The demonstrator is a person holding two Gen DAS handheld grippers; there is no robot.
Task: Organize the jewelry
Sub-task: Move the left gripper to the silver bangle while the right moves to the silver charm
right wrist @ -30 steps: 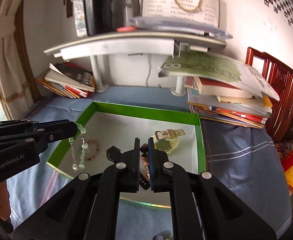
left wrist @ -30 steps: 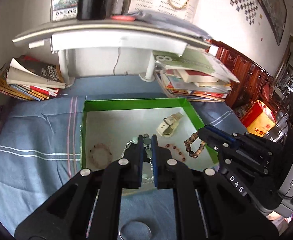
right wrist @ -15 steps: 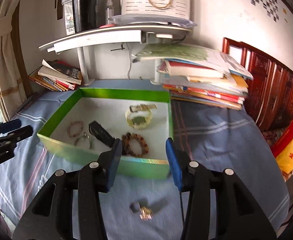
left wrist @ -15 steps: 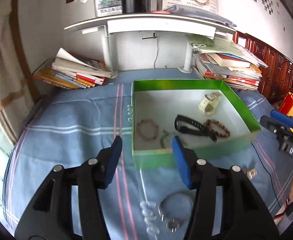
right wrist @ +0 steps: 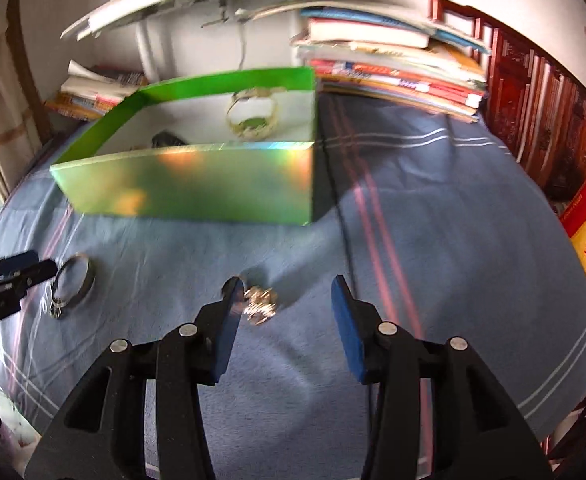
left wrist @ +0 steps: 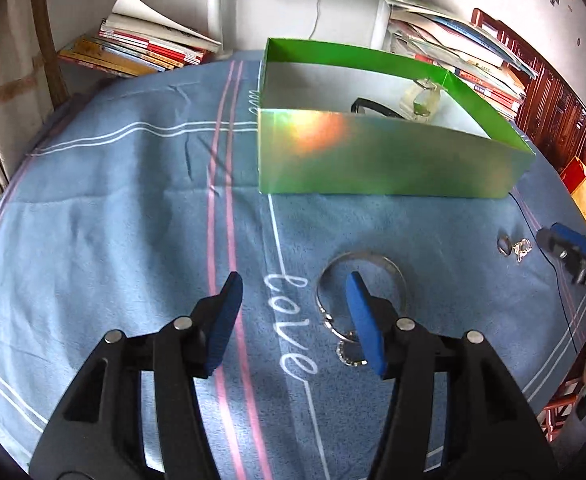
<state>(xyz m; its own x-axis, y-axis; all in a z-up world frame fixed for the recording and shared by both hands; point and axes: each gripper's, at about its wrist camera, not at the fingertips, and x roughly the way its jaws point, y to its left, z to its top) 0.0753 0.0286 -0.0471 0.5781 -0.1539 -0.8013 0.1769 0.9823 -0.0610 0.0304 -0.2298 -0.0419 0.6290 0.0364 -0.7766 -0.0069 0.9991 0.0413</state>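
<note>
Blue striped cloth (left wrist: 133,184) covers the counter and reads "love" in white script. On it a green box (left wrist: 373,160) hides most of its contents behind its near wall; a pale watch (right wrist: 253,116) and a dark strap show. Left gripper (left wrist: 293,312) gapes empty beside a silver bangle (left wrist: 361,280). Right gripper (right wrist: 283,312), open, straddles blurred small jewelry (right wrist: 259,300).

both grippers are black plastic linkages with round silver screws at the joints and flat blue pads on the fingers. the left gripper (left wrist: 293,288) shows four such screws, the right gripper (right wrist: 285,292) likewise; at 3 o'clock in the left view, its side bears white letters "das".
</note>
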